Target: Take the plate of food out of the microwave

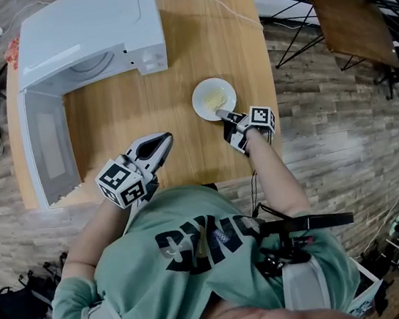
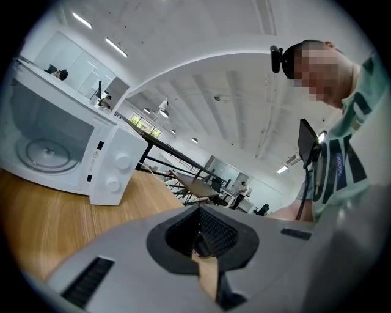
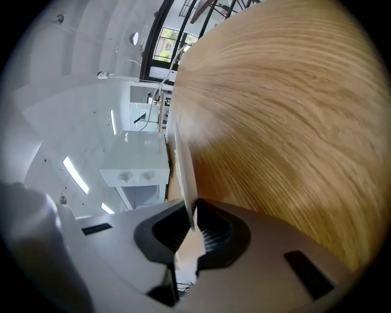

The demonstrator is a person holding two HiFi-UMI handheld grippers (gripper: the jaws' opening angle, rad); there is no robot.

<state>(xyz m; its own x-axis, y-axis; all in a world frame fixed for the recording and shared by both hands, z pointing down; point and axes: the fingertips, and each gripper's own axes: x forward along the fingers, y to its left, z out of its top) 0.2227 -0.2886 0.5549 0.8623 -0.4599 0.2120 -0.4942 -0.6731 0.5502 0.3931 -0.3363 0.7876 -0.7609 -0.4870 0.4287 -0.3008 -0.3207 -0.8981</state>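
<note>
The microwave (image 1: 91, 30) is sitting at the table's (image 1: 184, 157) far left corner with its door (image 1: 50, 151) hanging open and its cavity showing only the bare turntable. Near the front edge, the left gripper (image 1: 164, 141) is idling almost level, with its jaws meeting at the tips and gripping nothing. Right of it, the plate (image 1: 208, 93) of food (image 1: 215, 101) is lying out of the microwave at mid-table, though whether it is touching the wood I cannot tell. The right gripper (image 1: 224, 116) is pinching the plate's near rim with its jaws nearly together, its forearm reaching forward and angling slightly down. The setting-down step is probably ending. Next is seating the plate flat, then opening the jaws and backing off without dragging it.
</note>
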